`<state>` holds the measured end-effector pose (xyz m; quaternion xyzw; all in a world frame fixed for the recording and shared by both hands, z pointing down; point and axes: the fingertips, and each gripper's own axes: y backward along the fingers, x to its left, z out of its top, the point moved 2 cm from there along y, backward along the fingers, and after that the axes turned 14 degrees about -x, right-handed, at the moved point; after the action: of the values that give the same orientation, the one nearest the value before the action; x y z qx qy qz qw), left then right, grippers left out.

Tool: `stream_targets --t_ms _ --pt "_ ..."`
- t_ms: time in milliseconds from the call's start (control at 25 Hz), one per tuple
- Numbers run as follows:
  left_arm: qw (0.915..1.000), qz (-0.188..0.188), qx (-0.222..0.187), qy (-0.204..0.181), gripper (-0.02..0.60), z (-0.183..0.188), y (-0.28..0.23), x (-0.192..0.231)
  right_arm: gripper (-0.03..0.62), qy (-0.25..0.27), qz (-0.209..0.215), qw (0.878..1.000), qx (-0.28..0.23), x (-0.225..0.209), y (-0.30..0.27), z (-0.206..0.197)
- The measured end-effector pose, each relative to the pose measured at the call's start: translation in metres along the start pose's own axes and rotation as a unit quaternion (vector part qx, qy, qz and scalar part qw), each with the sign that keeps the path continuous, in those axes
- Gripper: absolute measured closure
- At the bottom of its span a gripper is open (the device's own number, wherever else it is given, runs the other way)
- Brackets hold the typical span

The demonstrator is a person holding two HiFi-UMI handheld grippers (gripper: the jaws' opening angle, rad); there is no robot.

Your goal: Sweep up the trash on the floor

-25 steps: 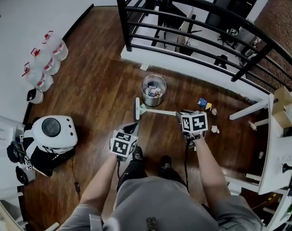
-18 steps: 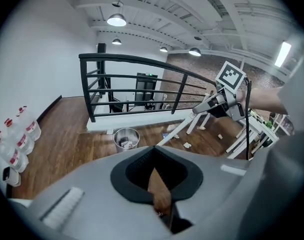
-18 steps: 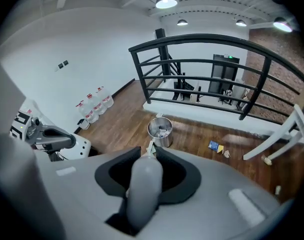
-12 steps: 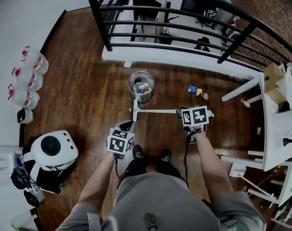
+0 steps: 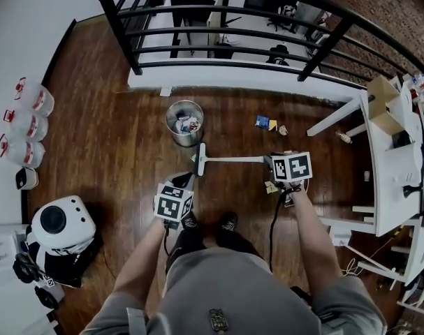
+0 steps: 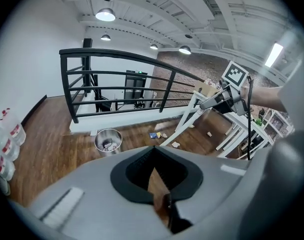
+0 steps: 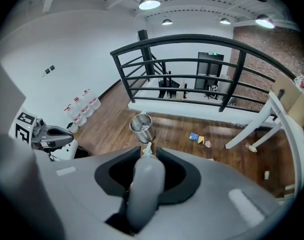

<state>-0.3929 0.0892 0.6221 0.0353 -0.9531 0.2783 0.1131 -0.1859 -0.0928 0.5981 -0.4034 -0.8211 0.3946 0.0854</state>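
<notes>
Clamping broom handle [image 7: 145,181], right claw [image 7: 147,159], trash [image 7: 195,137] beyond

The dark wooden floor [image 5: 114,162] carries a metal trash bin [image 5: 184,122], with blue and yellow scraps [image 5: 262,122] well apart to its right. By the left wall stand water jugs [image 5: 23,128] and a white round appliance [image 5: 61,222].
</notes>
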Motion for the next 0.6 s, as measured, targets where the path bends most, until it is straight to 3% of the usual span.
stream_targets --t_ms 600 --pt "0.9959 -0.072 0.007 -0.055 0.575 0.026 -0.087 -0.132 0.497 -0.063 -0.129 0.989 -0.04 -0.193 0.114 -0.043"
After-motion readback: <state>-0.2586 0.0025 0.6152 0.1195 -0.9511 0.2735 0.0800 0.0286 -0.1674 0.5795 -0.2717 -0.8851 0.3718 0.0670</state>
